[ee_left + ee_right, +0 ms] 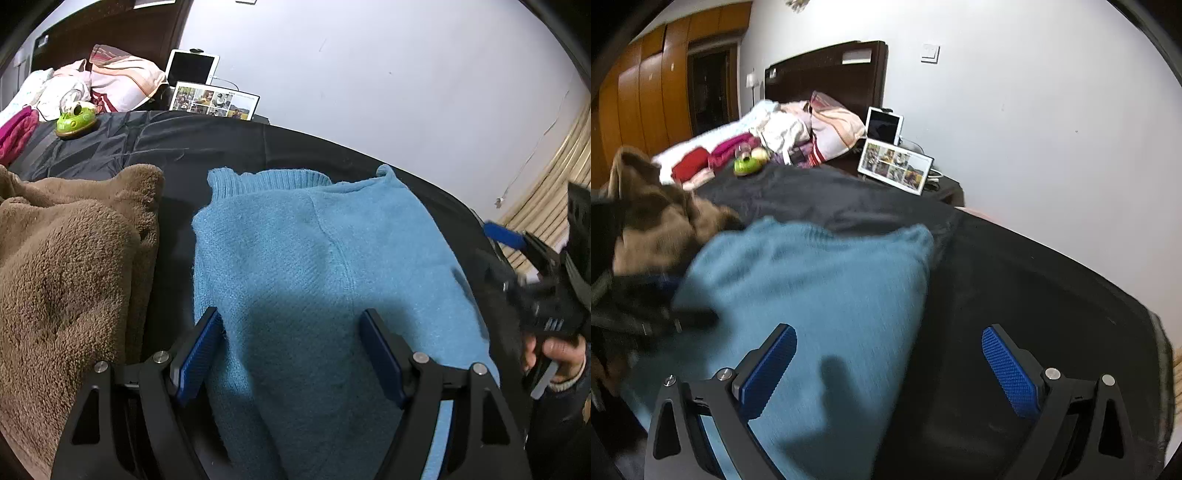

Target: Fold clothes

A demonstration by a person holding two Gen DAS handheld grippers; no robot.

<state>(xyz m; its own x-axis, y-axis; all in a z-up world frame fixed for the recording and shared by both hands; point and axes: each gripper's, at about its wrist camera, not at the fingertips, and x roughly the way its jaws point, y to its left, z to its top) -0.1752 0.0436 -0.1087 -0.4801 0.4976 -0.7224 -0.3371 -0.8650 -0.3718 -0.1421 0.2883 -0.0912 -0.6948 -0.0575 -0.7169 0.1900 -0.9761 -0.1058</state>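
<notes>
Left wrist view: our left gripper [291, 354] hovers over the blue sweater [314, 258], jaws apart, gripping nothing. Our right gripper [890, 365] gapes wide, empty, above the bed [1015, 277].

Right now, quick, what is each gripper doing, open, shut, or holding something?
Left gripper: open, holding nothing, hovering over the folded blue knitted sweater.
Right gripper: open wide, empty, over the sweater's edge.

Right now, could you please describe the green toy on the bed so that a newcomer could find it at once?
Start at the dark headboard and come down to the heap of pillows and clothes below it. The green toy sits at the near edge of that heap, on the black cover. It is the only hard, rounded, lime-green thing among soft fabrics.
</notes>
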